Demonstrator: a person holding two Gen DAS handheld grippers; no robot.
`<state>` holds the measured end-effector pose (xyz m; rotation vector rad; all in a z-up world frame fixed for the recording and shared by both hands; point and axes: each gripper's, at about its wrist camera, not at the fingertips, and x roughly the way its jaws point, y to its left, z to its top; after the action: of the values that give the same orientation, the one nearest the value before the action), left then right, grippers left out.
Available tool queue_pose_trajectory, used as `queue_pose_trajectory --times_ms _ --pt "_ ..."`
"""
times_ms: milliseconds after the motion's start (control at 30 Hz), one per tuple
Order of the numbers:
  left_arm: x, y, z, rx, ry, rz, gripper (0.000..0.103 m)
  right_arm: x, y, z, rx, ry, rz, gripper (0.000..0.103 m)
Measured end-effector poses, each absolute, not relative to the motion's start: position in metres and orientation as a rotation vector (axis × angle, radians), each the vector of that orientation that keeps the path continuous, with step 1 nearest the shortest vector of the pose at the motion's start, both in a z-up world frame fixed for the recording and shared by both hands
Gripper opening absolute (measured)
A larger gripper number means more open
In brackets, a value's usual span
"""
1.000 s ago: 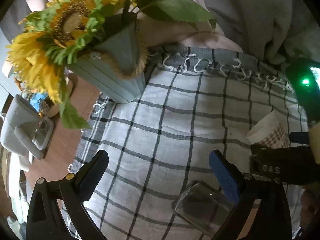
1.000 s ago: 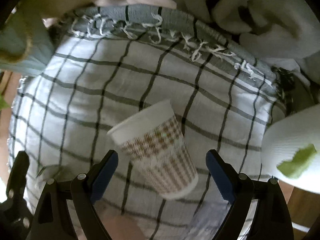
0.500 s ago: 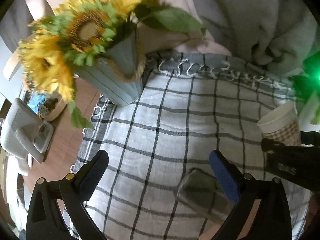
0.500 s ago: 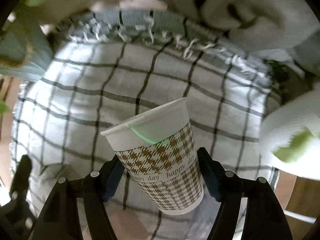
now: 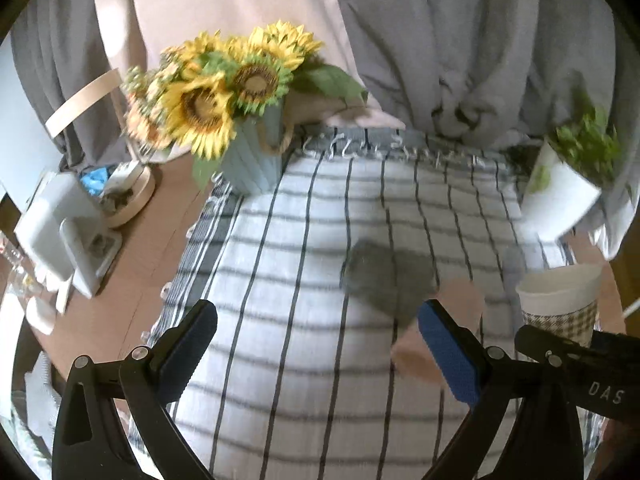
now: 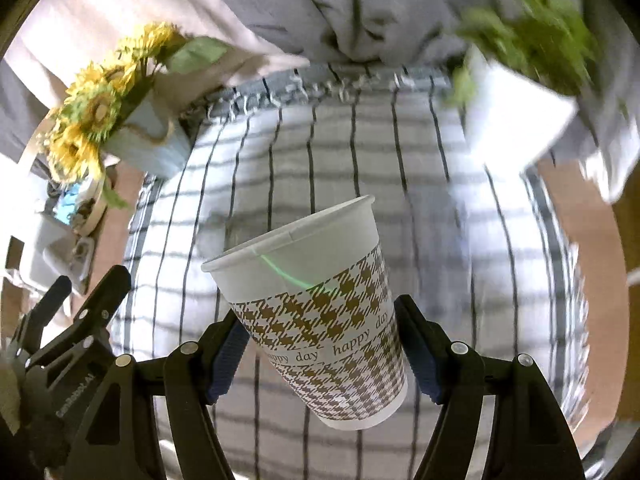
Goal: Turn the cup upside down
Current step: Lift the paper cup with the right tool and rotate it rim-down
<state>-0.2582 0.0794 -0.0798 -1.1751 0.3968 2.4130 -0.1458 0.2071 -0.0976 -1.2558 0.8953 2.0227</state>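
Right gripper (image 6: 320, 350) jaws grip the paper cup (image 6: 316, 316) low on its body, tilted above the checked cloth (image 6: 320, 160). Left gripper (image 5: 316, 344) jaws open, empty. Squeezing could crush it; turning could let it slip.

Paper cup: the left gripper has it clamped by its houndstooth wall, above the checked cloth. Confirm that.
Wrong gripper. The right gripper clamps the paper cup by its houndstooth wall above the checked cloth, as the right wrist view shows; the left gripper is open, holding nothing.
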Motion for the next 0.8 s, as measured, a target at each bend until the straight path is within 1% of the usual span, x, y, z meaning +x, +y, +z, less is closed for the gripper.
queue_pose_trajectory --times_ms 367,400,600,800 --pt "-0.209 0.043 -0.127 -1.277 0.523 2.3 0.102 -0.092 0.16 -0.151 -1.314 1.063 1.921 0.071" --pt "-0.207 0.042 -0.131 -1.267 0.55 2.262 0.102 -0.09 0.159 -0.157 -1.319 1.078 1.907 0.071" --pt "-0.207 0.041 -0.148 -1.308 0.585 2.236 0.102 -0.085 0.159 -0.189 -1.348 1.157 1.828 0.071" --pt "-0.21 0.044 -0.158 -1.325 0.623 2.206 0.102 -0.083 0.158 -0.209 -1.375 1.204 1.766 0.071"
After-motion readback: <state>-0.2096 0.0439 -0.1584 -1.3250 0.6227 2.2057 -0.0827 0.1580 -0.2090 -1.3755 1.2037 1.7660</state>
